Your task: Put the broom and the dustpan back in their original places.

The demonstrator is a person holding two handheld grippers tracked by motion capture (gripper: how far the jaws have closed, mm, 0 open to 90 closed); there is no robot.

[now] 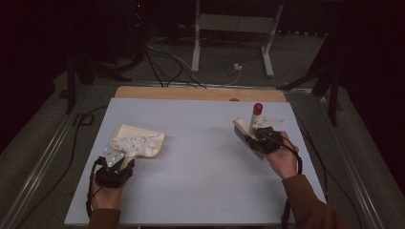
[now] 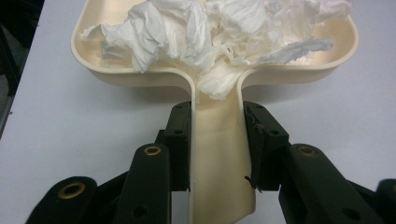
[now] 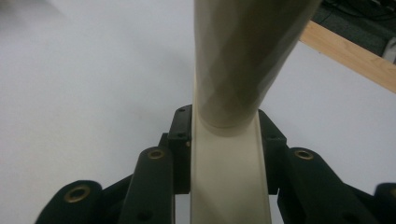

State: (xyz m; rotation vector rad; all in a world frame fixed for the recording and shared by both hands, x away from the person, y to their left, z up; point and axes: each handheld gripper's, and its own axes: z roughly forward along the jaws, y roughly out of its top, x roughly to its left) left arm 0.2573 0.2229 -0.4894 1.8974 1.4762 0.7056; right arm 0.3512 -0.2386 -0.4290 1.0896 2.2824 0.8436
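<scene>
1. Here, the left gripper point(image 1: 125, 161) sits at the near-left part of the table point(image 1: 200, 157), its jaws clamped on the flat handle of a cream dustpan point(image 1: 143, 140); in the left gripper view the two black jaws press against both sides of that handle point(image 2: 217, 154), with no gap between pad and plastic.
2. The dustpan lies on the table just ahead of the left gripper, its open tray pointing away from the person; a heap of crumpled white tissue point(image 2: 210, 32) fills the tray and spills a little way down into the neck of the handle.
3. The right gripper point(image 1: 254, 135) is held at the far-right part of the table, well apart from the dustpan; its jaws are closed on a cream hand brush point(image 1: 244, 129).
4. In the right gripper view the jaws grip the flat part of the brush handle point(image 3: 231, 163) on both sides; beyond them the handle widens into a rounded shaft that runs out of the top of that picture.
5. In the high view the brush handle stands up and ends in a red tip point(image 1: 258, 108); the bristled head points to the left, toward the middle of the table; whether the bristles touch the surface I cannot tell.
6. A wooden strip point(image 1: 200, 93) edges the far side of the table.
</scene>
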